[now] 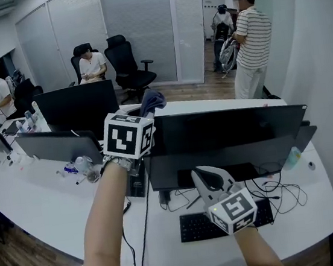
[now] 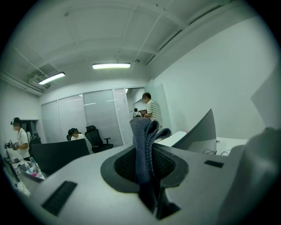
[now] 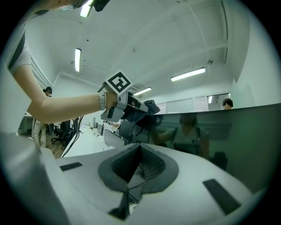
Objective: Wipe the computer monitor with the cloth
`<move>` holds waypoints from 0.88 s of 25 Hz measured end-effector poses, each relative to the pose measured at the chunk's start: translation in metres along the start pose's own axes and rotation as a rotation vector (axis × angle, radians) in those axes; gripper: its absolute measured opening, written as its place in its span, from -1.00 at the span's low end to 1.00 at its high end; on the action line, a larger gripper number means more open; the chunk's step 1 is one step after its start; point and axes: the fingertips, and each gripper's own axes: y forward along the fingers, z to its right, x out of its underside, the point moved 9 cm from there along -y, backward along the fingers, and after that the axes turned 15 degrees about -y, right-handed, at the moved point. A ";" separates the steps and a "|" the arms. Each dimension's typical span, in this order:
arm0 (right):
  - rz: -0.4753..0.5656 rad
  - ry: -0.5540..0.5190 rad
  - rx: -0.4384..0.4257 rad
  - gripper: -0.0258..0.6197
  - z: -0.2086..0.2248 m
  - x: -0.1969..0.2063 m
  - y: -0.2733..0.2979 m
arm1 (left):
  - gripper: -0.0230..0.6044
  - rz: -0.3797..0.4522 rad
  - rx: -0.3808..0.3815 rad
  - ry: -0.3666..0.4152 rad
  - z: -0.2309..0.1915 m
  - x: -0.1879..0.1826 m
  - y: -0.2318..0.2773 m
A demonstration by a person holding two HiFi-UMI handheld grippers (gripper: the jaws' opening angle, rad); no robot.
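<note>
Head view, left gripper (image 1: 144, 115) jaws mostly hidden, cloth (image 1: 152, 100) tip protruding

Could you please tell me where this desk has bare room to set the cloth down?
Bare desk lies left of the keyboard, in front of the small items; another patch sits right of the cables. Under the monitor it is crowded.

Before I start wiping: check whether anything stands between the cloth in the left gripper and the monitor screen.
Nothing visible does. The cloth, clamped in the left gripper, is at the monitor's upper left corner; the right gripper sits lower, near the screen's bottom edge.
</note>
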 end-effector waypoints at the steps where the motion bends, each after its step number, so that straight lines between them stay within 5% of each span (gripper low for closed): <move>1: 0.004 0.003 -0.004 -0.90 0.002 0.001 -0.001 | -0.72 -0.005 -0.007 0.002 0.002 0.000 0.000; 22: 0.051 0.003 -0.052 -0.90 0.071 0.019 -0.043 | -0.72 -0.012 -0.061 -0.031 0.067 -0.007 0.027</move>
